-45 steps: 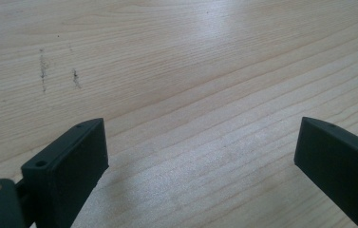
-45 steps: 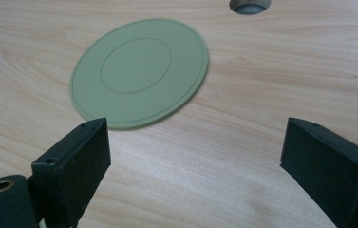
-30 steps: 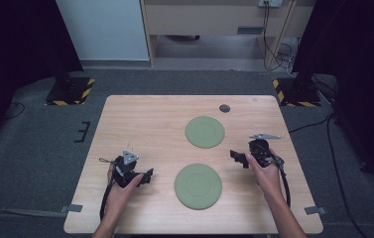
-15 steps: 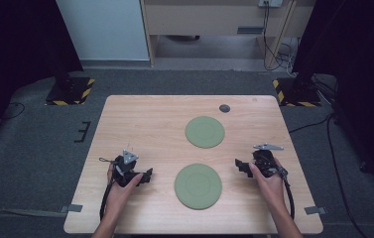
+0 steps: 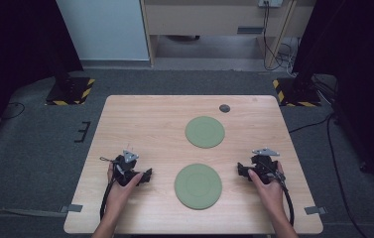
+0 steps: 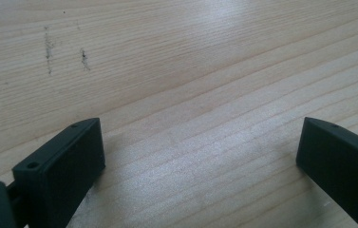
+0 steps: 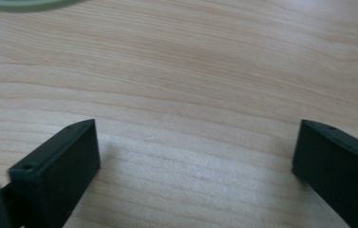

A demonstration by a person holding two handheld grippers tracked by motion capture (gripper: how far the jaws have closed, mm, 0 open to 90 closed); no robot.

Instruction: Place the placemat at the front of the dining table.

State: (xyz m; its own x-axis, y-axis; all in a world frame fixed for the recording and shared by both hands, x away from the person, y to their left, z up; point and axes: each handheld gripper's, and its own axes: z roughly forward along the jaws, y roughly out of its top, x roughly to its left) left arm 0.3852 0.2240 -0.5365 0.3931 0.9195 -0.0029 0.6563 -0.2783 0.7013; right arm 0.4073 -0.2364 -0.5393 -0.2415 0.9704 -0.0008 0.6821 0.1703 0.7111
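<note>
Two round green plates lie on the wooden table (image 5: 140,124): the far plate (image 5: 204,131) right of centre and the near plate (image 5: 198,185) toward the front. My left gripper (image 5: 147,176) rests low on the table left of the near plate, pointing at it. Its jaws stand open over bare wood (image 6: 199,128). My right gripper (image 5: 240,170) sits right of the near plate, pointing left. Its jaws have just been opening and stand wide, with nothing between them (image 7: 198,127). An edge of a green plate (image 7: 20,4) shows at the top of the right gripper view.
A small dark round disc (image 5: 224,108) lies near the table's back edge. Dark stands with yellow-black striped bases (image 5: 70,91) flank the table on the grey floor. Cables (image 5: 274,49) trail behind on the right.
My right gripper has moved toward the front edge and sunk down to the table beside the near plate. The left gripper and both plates have stayed where they were.
</note>
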